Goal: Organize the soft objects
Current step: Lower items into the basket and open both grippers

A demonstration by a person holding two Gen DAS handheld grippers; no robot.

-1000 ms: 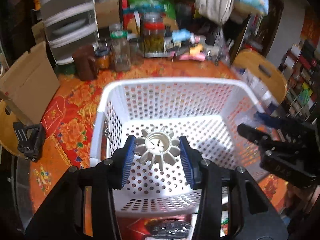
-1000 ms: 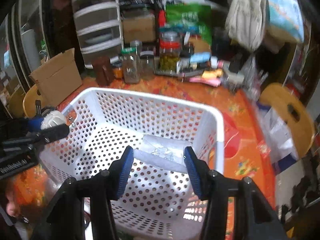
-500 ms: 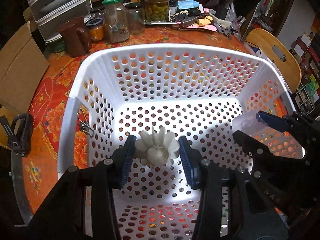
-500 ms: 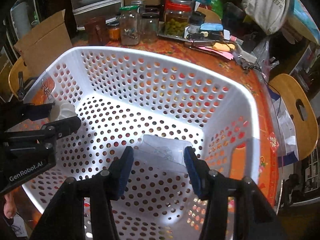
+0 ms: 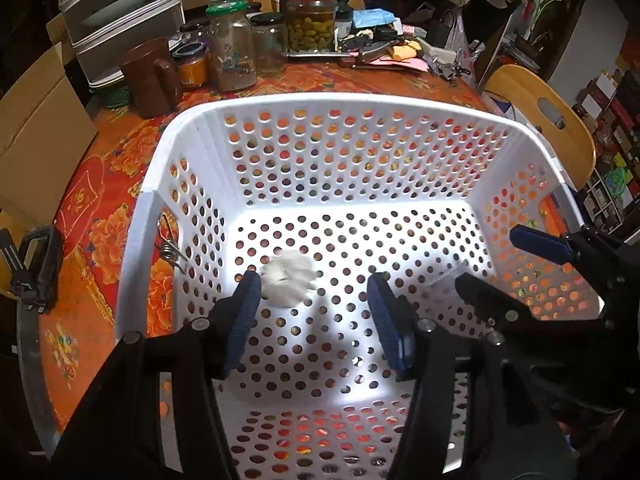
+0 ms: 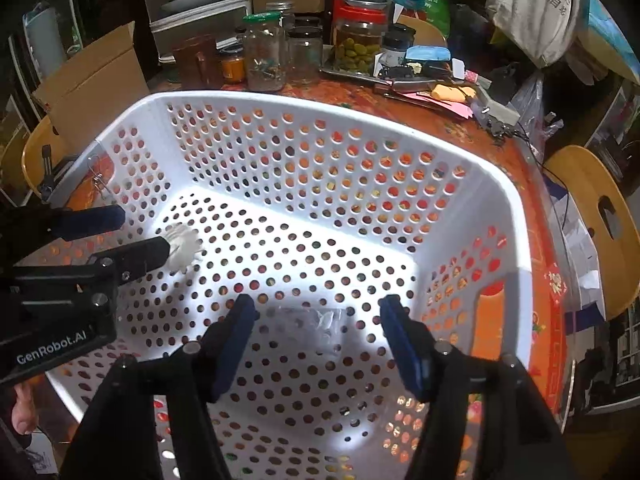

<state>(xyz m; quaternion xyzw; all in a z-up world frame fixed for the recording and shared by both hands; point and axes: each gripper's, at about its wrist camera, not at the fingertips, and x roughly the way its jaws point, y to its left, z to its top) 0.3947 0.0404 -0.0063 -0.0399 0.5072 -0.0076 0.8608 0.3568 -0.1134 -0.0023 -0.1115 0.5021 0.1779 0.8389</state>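
A white perforated basket (image 5: 188, 136) (image 6: 516, 216) stands on the orange flowered tablecloth. My left gripper (image 5: 313, 280) (image 6: 142, 230) hangs inside it and its jaws are opening. The white ribbed soft object (image 5: 288, 278) (image 6: 184, 248), blurred, sits loose by the left finger over the basket floor, with a wide gap to the right pad. My right gripper (image 6: 318, 306) (image 5: 487, 257) is also inside the basket with its jaws opening. A clear plastic packet (image 6: 316, 326), blurred, lies below and between its pads, which stand apart from it.
Glass jars (image 5: 232, 52), a brown mug (image 5: 150, 76) and small clutter crowd the table behind the basket. A cardboard box (image 5: 36, 120) and plastic drawers (image 5: 116, 12) stand at the left, a wooden chair (image 5: 544, 112) at the right. A metal clip (image 5: 170, 248) hangs on the basket's left wall.
Both grippers have sunk into the basket. Both pairs of jaws have widened, letting go of the white ribbed object and the clear packet, which now drop blurred toward the basket floor.
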